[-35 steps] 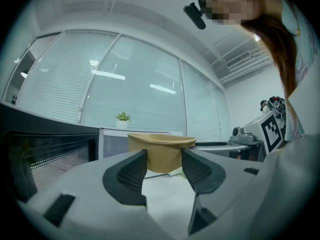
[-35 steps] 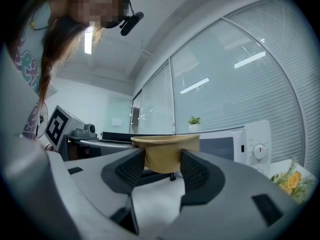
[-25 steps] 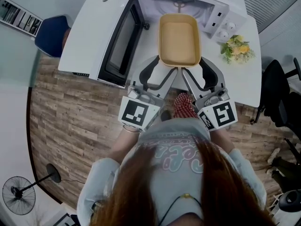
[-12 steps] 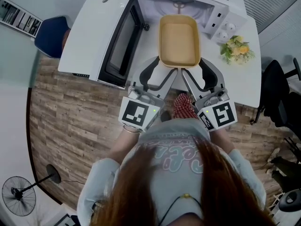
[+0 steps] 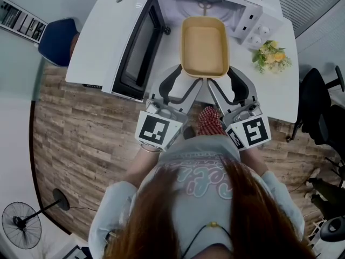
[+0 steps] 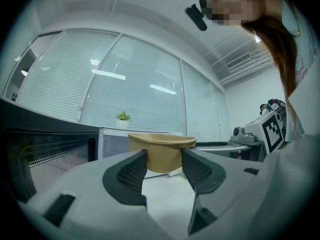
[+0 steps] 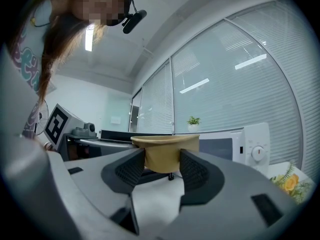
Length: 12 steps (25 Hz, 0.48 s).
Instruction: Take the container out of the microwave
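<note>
A tan rectangular container [image 5: 205, 45] hangs just in front of the open microwave [image 5: 215, 1], its far end at the oven's mouth. My left gripper [image 5: 190, 75] is shut on its near left corner and my right gripper [image 5: 220, 75] on its near right corner. The left gripper view has the container [image 6: 161, 151] filling the gap between the dark pads of the left gripper [image 6: 164, 166]. The right gripper view shows the container [image 7: 165, 154] raised off the table between the pads of the right gripper [image 7: 162, 166]. Both grippers point level at the oven.
The microwave door [image 5: 110, 42] swings wide to the left. The white table [image 5: 280, 96] carries a small bunch of yellow flowers [image 5: 272, 54] at the right, beside the control knobs [image 5: 257, 34]. A black chair [image 5: 323, 112] stands right, a blue chair [image 5: 59, 39] left, a fan [image 5: 21, 225] on the floor.
</note>
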{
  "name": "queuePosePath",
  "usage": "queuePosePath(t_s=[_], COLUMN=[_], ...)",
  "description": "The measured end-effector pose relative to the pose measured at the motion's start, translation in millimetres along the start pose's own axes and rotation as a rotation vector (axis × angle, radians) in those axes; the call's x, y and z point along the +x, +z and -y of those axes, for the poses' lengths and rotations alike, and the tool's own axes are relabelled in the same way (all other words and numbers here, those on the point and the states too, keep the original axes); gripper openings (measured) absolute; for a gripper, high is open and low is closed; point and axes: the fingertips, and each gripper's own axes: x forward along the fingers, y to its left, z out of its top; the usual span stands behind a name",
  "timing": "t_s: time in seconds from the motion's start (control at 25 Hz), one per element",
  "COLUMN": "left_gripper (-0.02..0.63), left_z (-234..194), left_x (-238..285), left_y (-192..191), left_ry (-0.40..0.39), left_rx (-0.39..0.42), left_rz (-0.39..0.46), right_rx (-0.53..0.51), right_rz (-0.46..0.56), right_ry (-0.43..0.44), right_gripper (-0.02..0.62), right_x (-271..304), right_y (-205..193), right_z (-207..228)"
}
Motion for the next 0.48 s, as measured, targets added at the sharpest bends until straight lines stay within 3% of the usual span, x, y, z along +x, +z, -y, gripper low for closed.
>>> queuePosePath(t_s=[0.48], left_gripper=[0.215], left_z=[-1.0], left_x=[1.9], left_y=[-1.0], left_ry=[-0.004], left_rx=[-0.003], left_rz=[-0.001], right_rx=[-0.006], right_rz=[-0.003], right_ry=[-0.006], right_gripper=[0.221], right_x=[1.0], right_y=[-0.6], right_z=[1.7])
